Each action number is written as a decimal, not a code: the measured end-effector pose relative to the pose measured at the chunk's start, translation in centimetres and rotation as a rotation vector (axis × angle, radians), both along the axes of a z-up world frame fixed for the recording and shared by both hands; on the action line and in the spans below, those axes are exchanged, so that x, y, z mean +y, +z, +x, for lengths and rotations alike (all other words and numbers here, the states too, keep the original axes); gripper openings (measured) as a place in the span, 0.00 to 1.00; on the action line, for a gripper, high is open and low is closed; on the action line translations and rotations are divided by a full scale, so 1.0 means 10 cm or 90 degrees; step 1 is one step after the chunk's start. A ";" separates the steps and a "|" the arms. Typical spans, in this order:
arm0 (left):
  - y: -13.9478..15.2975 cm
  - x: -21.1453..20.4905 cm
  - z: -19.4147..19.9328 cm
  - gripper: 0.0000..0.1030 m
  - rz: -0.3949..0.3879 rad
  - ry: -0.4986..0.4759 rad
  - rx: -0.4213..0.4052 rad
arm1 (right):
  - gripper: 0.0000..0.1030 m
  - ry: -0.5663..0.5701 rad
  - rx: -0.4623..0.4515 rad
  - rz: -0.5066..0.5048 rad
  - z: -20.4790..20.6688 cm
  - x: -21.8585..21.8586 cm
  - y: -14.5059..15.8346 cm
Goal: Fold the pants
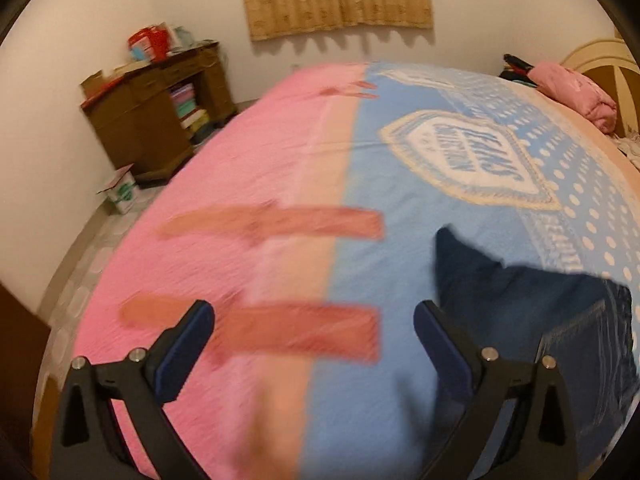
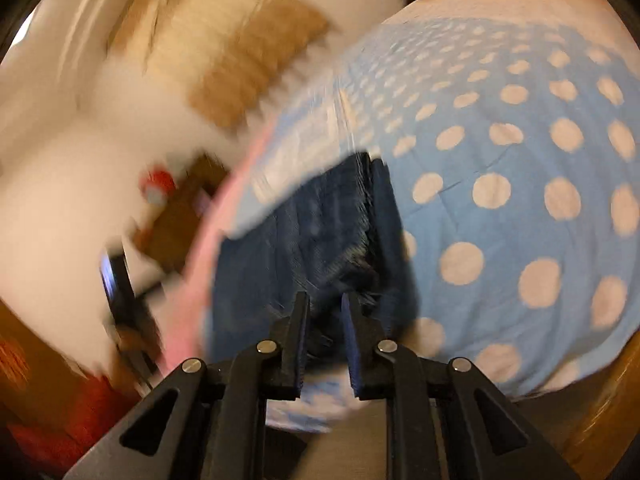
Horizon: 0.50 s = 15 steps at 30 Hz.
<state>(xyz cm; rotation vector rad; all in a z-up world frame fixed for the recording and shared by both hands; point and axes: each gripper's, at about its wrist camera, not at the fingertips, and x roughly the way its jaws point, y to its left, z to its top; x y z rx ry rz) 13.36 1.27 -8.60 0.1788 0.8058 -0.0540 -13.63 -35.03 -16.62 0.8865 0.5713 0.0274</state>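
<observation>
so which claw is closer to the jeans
Right. The right claw sits over the jeans, fingers nearly closed with denim between them. The left claw hangs open over the bedspread, jeans off to its right.

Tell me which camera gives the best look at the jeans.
The right wrist view: the jeans fill its centre, stretching away from the nearly closed right gripper, though blurred. The left wrist view catches only part of them at its lower right.

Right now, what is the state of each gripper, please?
Left gripper: open, holding nothing, above the blanket.
Right gripper: fingers nearly together at the pants; cannot tell whether it grips them.
</observation>
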 end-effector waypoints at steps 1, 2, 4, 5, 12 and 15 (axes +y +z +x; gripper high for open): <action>-0.01 0.11 -0.10 0.99 0.005 0.006 0.007 | 0.18 -0.003 0.001 0.014 0.02 0.03 -0.01; -0.03 0.19 -0.18 0.99 0.006 0.011 0.015 | 0.18 0.010 0.017 0.015 0.11 0.11 -0.03; -0.06 0.29 -0.31 0.99 -0.018 0.013 0.037 | 0.18 0.025 0.034 -0.002 0.17 0.24 -0.02; -0.09 0.35 -0.37 0.99 -0.057 0.005 0.060 | 0.18 0.033 0.030 -0.002 0.19 0.33 0.00; -0.23 0.12 -0.35 0.99 -0.137 -0.038 0.143 | 0.18 0.045 0.024 -0.069 0.24 0.48 0.25; -0.26 -0.14 -0.29 0.99 -0.112 -0.072 0.142 | 0.44 0.003 0.014 -0.056 0.21 0.22 0.32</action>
